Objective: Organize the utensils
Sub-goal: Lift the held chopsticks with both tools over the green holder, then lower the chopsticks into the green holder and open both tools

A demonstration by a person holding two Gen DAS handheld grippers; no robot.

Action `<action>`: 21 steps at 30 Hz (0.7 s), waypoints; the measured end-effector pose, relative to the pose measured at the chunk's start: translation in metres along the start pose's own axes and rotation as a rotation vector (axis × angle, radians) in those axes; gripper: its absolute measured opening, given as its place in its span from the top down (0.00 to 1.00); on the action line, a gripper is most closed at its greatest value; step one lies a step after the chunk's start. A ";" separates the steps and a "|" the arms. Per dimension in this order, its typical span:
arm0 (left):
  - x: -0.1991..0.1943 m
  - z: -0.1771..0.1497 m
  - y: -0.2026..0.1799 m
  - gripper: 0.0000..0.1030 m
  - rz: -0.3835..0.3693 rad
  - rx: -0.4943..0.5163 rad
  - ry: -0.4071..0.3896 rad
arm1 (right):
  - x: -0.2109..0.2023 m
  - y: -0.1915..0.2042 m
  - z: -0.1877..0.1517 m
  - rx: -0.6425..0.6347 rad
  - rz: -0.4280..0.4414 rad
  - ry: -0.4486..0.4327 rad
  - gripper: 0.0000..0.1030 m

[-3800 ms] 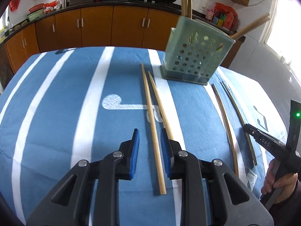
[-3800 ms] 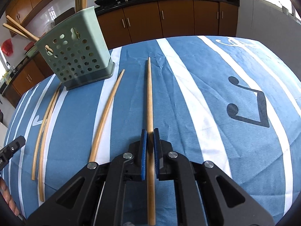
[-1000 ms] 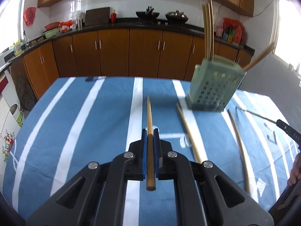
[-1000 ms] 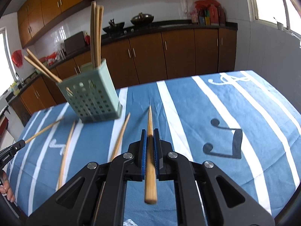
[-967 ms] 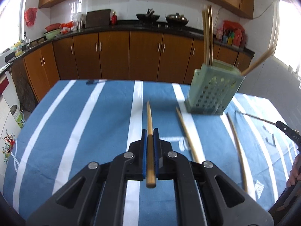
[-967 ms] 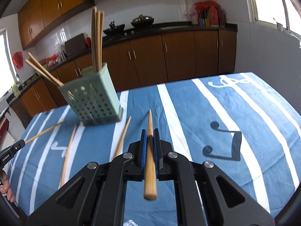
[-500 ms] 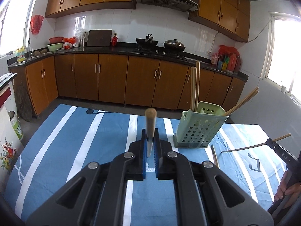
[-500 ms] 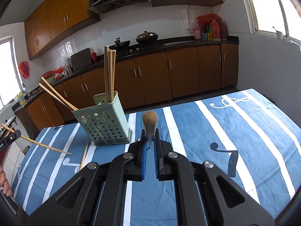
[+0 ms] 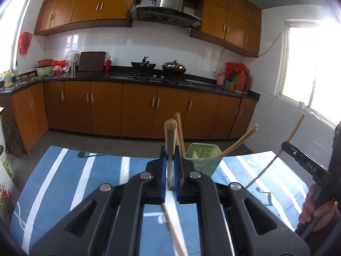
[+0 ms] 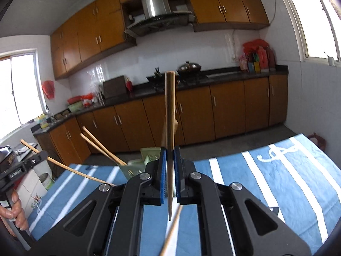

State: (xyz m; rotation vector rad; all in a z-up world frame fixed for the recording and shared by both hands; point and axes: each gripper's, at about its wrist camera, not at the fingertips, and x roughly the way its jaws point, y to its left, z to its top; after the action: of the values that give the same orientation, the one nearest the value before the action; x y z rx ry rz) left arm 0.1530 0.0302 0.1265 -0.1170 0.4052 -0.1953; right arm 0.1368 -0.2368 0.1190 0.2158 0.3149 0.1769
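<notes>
both grippers up off the table, a chopstick clamped in each, green holder dead ahead.

left wrist view: your left gripper (image 9: pixel 169 168) has its blue pads pressed together on a chopstick (image 9: pixel 170 140) that stands upright, blunt end up. the green perforated holder (image 9: pixel 203 156) sits just behind the fingers on the blue striped tablecloth (image 9: pixel 64 181), with more chopsticks leaning out of it to the right. one loose chopstick (image 9: pixel 173 232) lies on the cloth below the jaws. far right, your right gripper (image 9: pixel 286 146) grips a thin chopstick angled up. right wrist view: the right gripper (image 10: pixel 169 170) is clamped on its own chopstick (image 10: pixel 170 117), upright, narrow tip hanging below the pads. the holder (image 10: pixel 136 166) peeks out left of the fingers, and the left gripper (image 10: pixel 40 156) shows at the far left with its stick slanting toward the holder.
</notes>
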 end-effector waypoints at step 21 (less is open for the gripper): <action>0.058 0.065 -0.045 0.93 -0.051 0.025 -0.012 | 0.062 0.015 0.047 0.074 -0.033 -0.164 0.93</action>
State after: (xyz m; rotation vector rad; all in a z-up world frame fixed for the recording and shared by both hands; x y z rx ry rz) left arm 0.2245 -0.0208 0.1707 -0.1037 0.3874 -0.2501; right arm 0.2074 -0.2178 0.1482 0.2960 0.1622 0.1138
